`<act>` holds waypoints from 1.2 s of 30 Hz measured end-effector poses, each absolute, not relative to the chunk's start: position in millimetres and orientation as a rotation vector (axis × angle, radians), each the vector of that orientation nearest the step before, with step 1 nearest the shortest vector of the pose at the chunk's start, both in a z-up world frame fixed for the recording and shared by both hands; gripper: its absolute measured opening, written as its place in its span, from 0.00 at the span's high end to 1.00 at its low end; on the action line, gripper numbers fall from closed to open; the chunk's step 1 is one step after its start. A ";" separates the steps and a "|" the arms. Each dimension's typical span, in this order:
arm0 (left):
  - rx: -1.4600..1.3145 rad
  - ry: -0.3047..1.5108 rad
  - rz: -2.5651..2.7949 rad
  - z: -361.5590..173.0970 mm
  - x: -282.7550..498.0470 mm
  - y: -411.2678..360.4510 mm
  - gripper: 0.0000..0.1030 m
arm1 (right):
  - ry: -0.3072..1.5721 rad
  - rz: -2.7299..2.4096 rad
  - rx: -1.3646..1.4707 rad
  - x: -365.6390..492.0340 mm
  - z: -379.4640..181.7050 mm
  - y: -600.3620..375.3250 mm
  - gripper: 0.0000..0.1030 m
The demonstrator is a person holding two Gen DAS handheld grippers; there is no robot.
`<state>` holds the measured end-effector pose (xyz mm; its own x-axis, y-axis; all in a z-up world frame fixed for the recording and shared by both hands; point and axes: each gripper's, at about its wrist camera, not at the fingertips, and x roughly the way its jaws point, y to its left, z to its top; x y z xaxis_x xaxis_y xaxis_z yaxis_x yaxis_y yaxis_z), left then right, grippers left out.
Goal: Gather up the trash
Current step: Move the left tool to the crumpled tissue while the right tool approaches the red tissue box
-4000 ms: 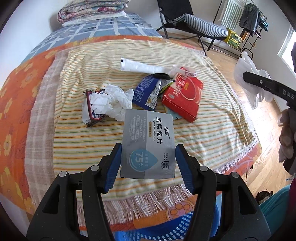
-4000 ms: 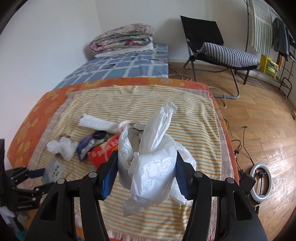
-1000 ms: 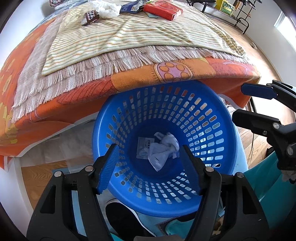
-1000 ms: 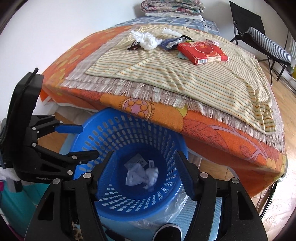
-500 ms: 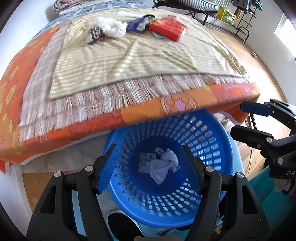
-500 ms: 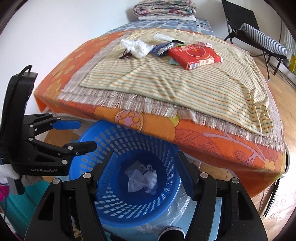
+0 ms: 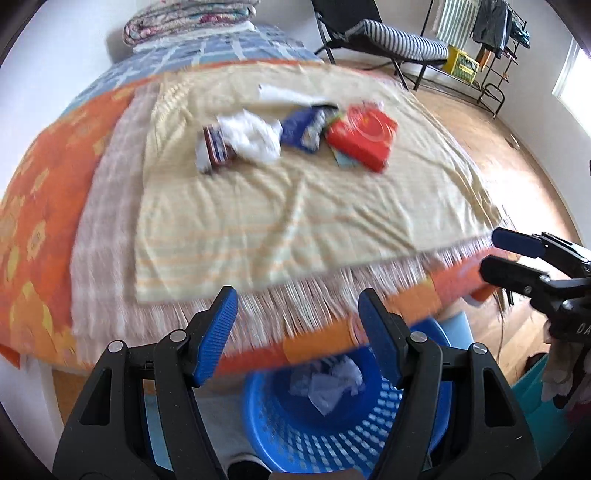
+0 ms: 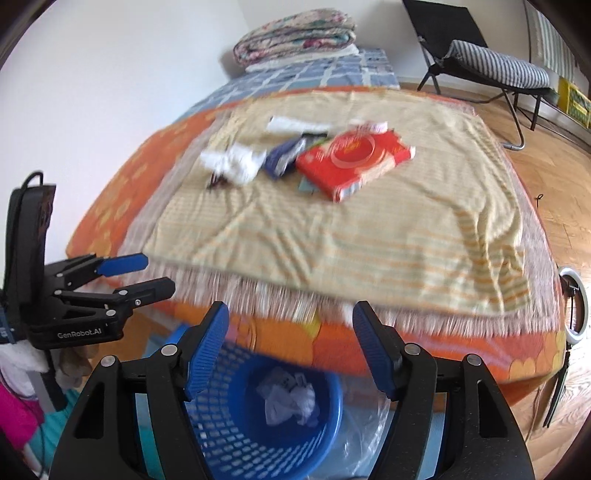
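Note:
A blue perforated basket (image 7: 295,439) (image 8: 243,428) stands on the floor at the foot of the bed, with a crumpled white bag (image 8: 291,402) and a wipe packet inside. Trash lies on the striped blanket (image 7: 295,214): a red box (image 7: 362,142) (image 8: 354,158), a blue packet (image 7: 304,133), crumpled white tissue (image 7: 255,138) and a white tube (image 7: 284,94). My left gripper (image 7: 297,325) is open and empty above the basket, facing the bed. My right gripper (image 8: 290,345) is open and empty beside it.
Folded quilts (image 8: 295,37) lie at the bed's far end. A black folding chair (image 7: 373,29) and a clothes rack (image 7: 495,44) stand on the wooden floor to the right. A ring light (image 8: 574,299) lies by the bed's right corner.
Both grippers, which dropped the wipe packet and white bag into the basket earlier, have tilted up from the basket towards the bed; the trash on the blanket now fills the view.

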<state>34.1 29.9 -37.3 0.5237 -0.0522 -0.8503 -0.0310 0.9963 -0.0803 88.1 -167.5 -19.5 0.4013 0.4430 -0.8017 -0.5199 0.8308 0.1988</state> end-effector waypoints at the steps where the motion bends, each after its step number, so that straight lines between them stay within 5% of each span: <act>1: -0.087 1.010 -0.006 -34.3 39.5 32.7 0.32 | 0.975 0.607 -0.076 94.0 -15.5 -167.6 0.33; 36: -0.185 0.946 0.093 -40.5 162.7 80.5 0.32 | 0.935 0.427 0.231 292.2 -7.4 -165.4 0.22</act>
